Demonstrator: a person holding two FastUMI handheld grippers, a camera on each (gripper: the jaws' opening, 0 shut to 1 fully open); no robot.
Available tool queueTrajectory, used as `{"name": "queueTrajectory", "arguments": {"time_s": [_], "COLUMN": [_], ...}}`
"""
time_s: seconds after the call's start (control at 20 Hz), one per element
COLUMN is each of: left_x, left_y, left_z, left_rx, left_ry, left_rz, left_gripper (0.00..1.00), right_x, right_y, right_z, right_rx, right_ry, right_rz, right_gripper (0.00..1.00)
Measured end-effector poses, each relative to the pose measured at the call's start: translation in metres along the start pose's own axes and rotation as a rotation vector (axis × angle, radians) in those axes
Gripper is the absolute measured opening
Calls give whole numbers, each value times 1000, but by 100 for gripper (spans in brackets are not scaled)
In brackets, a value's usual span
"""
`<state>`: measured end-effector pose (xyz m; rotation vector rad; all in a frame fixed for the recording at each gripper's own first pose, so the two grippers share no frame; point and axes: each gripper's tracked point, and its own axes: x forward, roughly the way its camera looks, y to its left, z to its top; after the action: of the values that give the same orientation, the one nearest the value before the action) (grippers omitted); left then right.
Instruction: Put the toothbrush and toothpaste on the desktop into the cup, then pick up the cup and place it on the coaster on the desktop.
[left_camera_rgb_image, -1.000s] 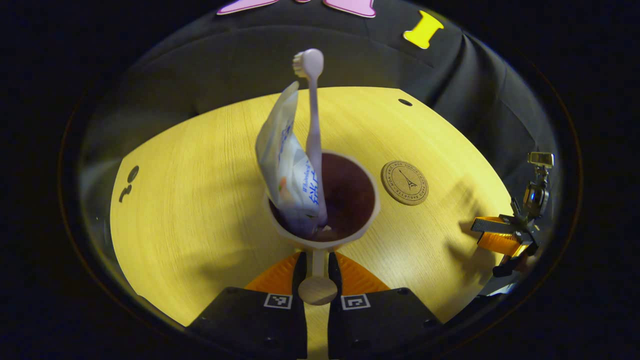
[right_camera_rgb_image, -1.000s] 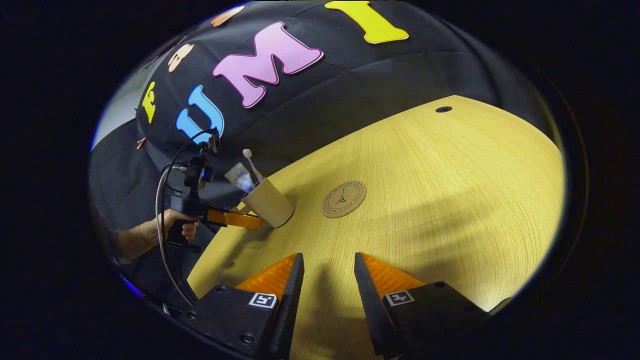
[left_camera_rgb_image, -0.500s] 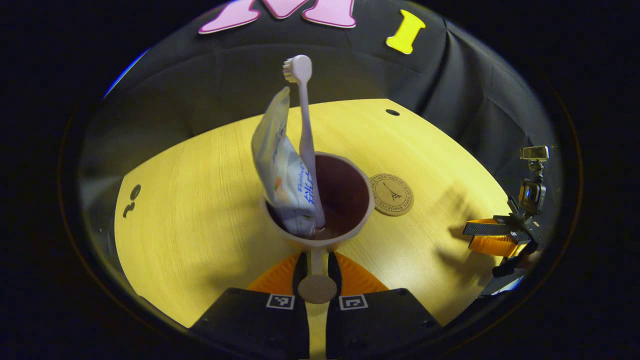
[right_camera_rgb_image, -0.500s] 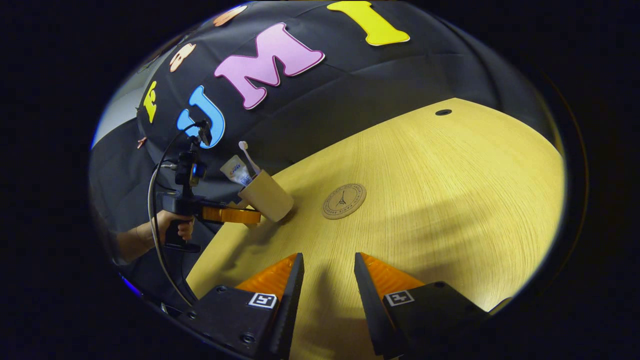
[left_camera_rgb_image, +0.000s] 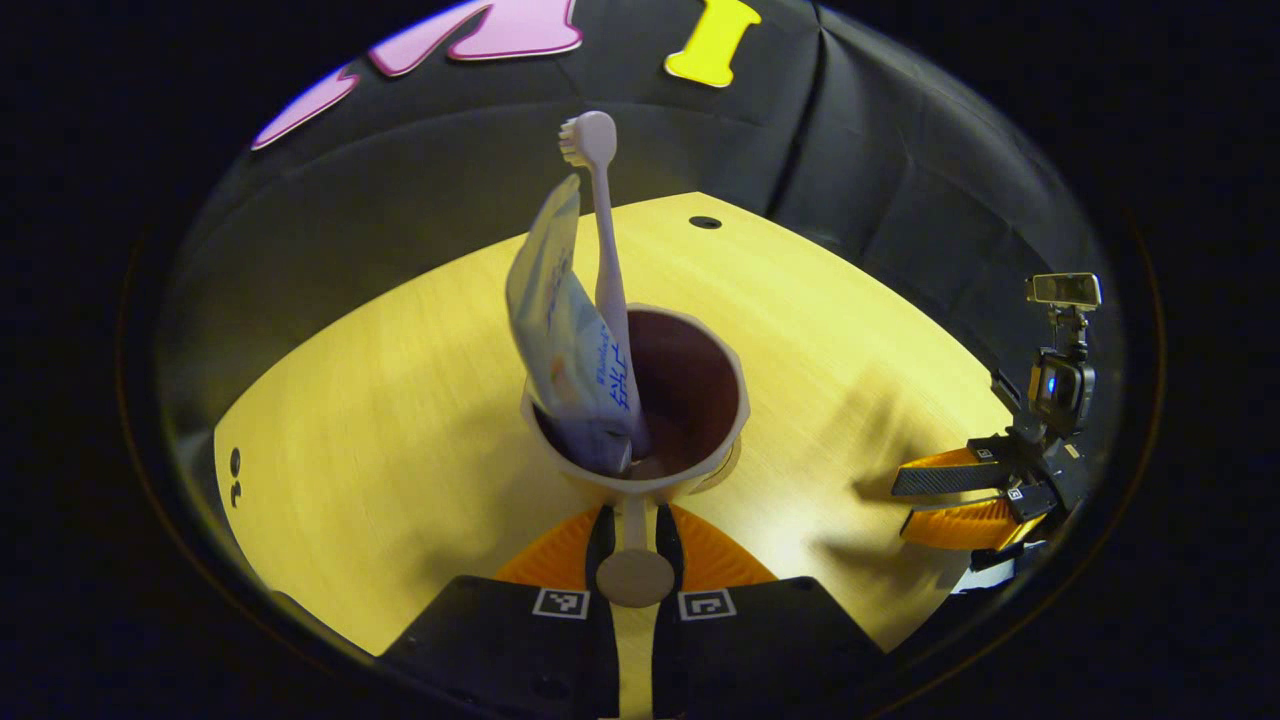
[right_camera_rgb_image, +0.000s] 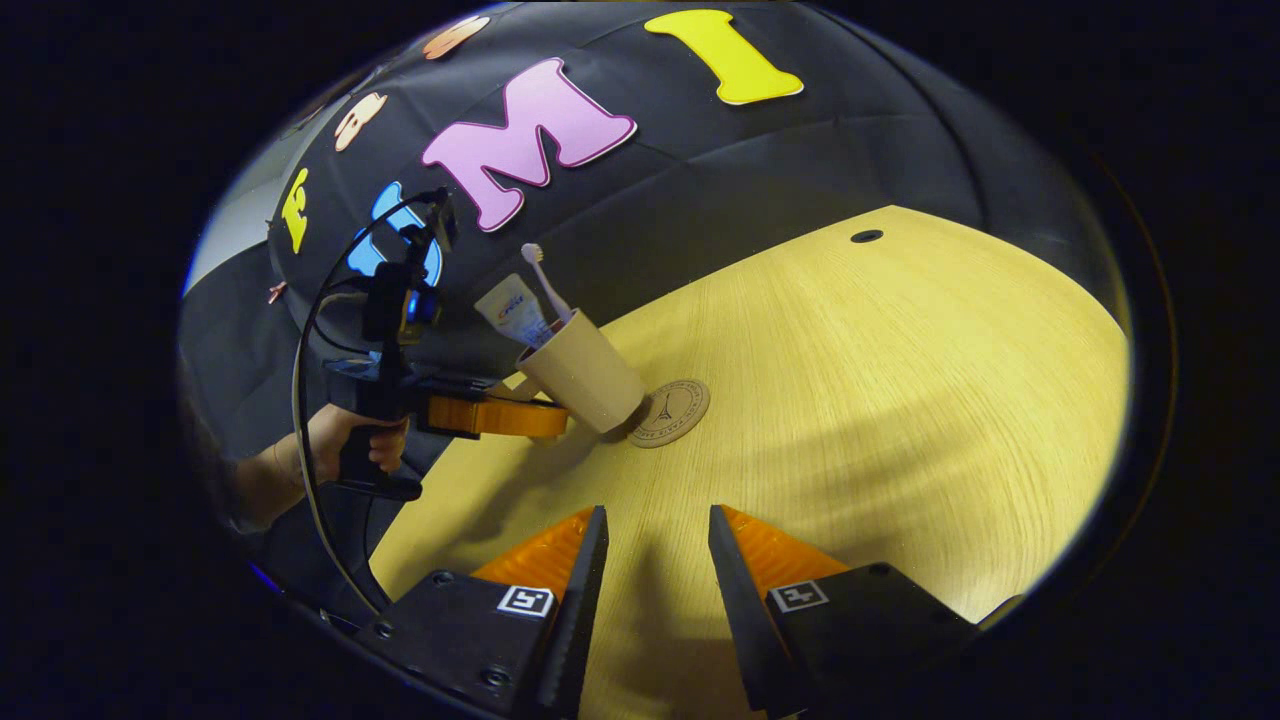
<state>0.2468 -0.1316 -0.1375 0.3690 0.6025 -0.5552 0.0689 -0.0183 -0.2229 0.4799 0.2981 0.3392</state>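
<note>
Wooden desktop (right_camera_rgb_image: 850, 400): left gripper (left_camera_rgb_image: 630, 530) clamps cup (left_camera_rgb_image: 640, 400) handle, above coaster (right_camera_rgb_image: 668, 413).

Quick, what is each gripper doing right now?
Left gripper: shut on the cup's handle, holding the cup with toothbrush and toothpaste.
Right gripper: open, holding nothing.

This was a staged recording booth, not a lived-in room. A black cloth wall (right_camera_rgb_image: 760, 170) hung in folds behind a bare, pale wood-grain surface (right_camera_rgb_image: 900, 370) with a cable hole (right_camera_rgb_image: 866, 237) near its far edge. A hand (right_camera_rgb_image: 345, 445) held a camera-topped tool (right_camera_rgb_image: 545, 420) trailing a cable (right_camera_rgb_image: 305, 400). Household props were few: a cup (right_camera_rgb_image: 585, 372) and a round coaster (right_camera_rgb_image: 672, 412).
</note>
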Motion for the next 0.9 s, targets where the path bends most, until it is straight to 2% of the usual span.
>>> {"name": "queueTrajectory", "arguments": {"time_s": [0.6,0.7,0.75,0.8,0.85,0.9], "left_x": [22,20,19,18,17,17], "left_y": [-8,-9,-9,-10,-10,-10], "left_z": [7,7,7,6,6,6], "left_rx": [87,87,88,85,82,81], "left_ry": [62,65,68,71,71,71], "left_rz": [7,4,1,-5,-9,-11], "left_gripper": [18,20,26,22,23,24], "right_x": [-3,-2,-1,-2,-2,-1], "right_y": [-21,-22,-23,-24,-23,-24], "right_z": [5,6,4,4,5,4], "right_rx": [44,50,53,56,57,57], "right_ry": [-17,-16,-15,-14,-12,-10], "right_rz": [-32,-37,-38,-39,-41,-43], "right_gripper": [63,63,63,47,63,63]}}
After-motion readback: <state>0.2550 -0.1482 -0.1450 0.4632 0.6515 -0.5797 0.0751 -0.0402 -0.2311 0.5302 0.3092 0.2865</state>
